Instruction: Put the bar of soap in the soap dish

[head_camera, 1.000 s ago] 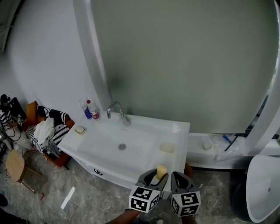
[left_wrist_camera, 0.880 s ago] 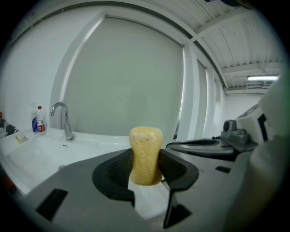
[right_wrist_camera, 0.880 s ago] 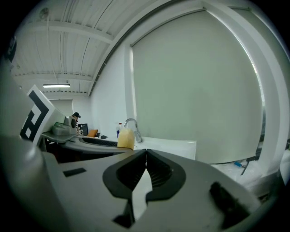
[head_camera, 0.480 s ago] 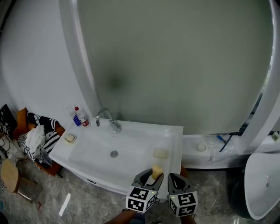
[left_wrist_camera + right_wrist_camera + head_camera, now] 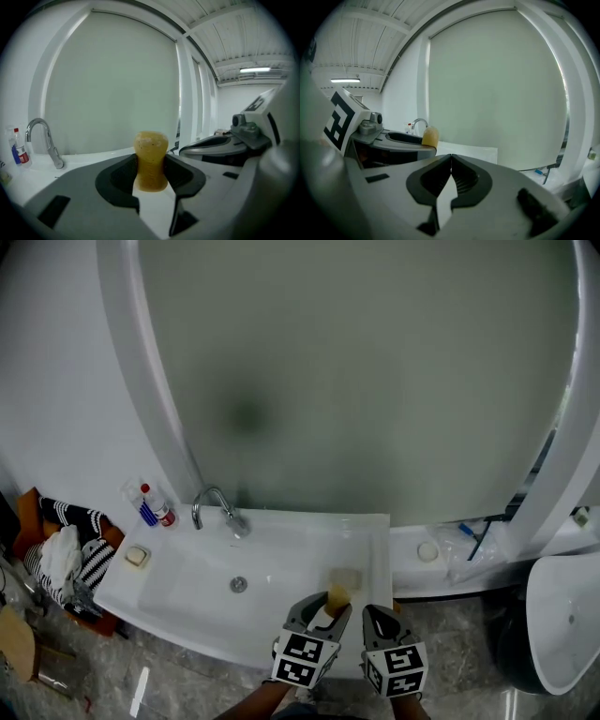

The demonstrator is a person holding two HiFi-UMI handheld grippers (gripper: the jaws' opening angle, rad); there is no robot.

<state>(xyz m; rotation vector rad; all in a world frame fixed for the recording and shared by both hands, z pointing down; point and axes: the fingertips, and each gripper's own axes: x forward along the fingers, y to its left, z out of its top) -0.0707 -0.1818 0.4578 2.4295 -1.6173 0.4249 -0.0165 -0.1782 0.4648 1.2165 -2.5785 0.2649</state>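
A yellow bar of soap (image 5: 151,159) stands upright between the jaws of my left gripper (image 5: 151,165), which is shut on it. In the head view that left gripper (image 5: 330,606) holds the soap (image 5: 338,594) over the front right of the white sink (image 5: 187,582), just in front of a pale rectangular soap dish (image 5: 345,577) on the sink's right rim. My right gripper (image 5: 374,614) is beside it on the right, shut and holding nothing (image 5: 451,159). From the right gripper view the soap (image 5: 430,137) shows at the left.
A chrome faucet (image 5: 214,506) stands at the sink's back, with small bottles (image 5: 150,505) to its left. A second small dish (image 5: 138,556) sits on the left rim. Clothes (image 5: 61,554) lie left of the sink. A frosted curved panel rises behind; a white fixture (image 5: 562,624) is at right.
Both grippers have moved forward over the sink's front right edge. The held soap is now close to the pale dish. The jaws have kept their state.
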